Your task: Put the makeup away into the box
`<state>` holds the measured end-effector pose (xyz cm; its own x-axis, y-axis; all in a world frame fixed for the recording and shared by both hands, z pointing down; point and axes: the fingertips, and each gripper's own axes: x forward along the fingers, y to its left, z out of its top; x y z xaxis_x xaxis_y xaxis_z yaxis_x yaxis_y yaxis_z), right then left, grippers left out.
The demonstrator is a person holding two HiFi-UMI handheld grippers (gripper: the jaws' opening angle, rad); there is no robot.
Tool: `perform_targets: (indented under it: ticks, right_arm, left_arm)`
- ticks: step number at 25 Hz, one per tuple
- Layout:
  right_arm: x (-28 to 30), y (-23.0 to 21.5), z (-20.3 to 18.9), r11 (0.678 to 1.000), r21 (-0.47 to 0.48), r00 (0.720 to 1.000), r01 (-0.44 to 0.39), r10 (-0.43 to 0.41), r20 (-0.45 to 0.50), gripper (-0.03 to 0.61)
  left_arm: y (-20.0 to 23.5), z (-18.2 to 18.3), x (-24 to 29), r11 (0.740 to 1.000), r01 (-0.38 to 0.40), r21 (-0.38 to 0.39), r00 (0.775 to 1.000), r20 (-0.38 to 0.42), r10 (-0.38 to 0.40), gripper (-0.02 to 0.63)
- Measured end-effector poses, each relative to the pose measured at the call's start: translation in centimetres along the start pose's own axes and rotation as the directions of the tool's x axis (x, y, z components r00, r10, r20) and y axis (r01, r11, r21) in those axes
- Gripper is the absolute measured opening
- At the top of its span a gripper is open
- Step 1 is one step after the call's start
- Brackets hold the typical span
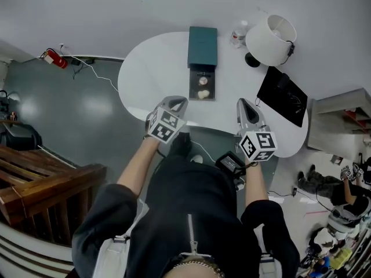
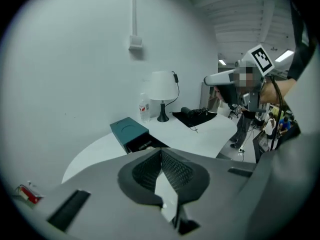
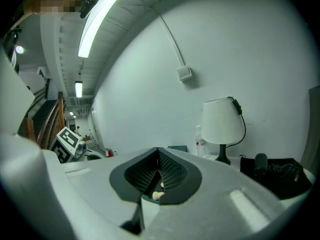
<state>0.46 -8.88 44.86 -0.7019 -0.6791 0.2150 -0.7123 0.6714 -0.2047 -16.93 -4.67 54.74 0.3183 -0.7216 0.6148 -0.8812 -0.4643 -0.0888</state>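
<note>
Two pressed-together claws, left claw (image 1: pixel 177 101) and right claw (image 1: pixel 243 102); makeup (image 1: pixel 203 94) in box (image 1: pixel 202 45) plain only overhead.

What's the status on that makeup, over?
Left gripper and right gripper shut, empty, at the table edge. Makeup sits in the box, drawer open. Nothing blocking.

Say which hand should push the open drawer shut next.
Left, probably. The left gripper sits nearer the open drawer of the box, and its view looks straight at it. The right gripper is off toward the lamp. Both are shut.
</note>
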Motion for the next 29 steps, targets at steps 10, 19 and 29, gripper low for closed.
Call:
perform_targets:
  ticks: [10,19,29]
  right_arm:
    - [-6.0,2.4,-2.1,0.999,-0.022,1.0,-0.027,0.026,-0.009,0.005]
    - [-7.5,3.6,-2.5,0.998,-0.027,0.999,-0.051,0.051,-0.005,0.005]
    - [-6.6,3.9,-2.2,0.997,-0.038,0.998,-0.068,0.067,-0.01,0.005]
  left_arm:
    - [-6.2,-1.5,-4.1,1.0,-0.012,-0.026,0.999,0.037,0.013,0.014]
    - [-7.7,-2.6,-5.0,1.0,-0.01,-0.026,1.0,0.022,0.01,0.014]
    - [-7.1,-2.8,-4.7,0.999,-0.017,-0.032,1.0,0.016,0.017,0.014]
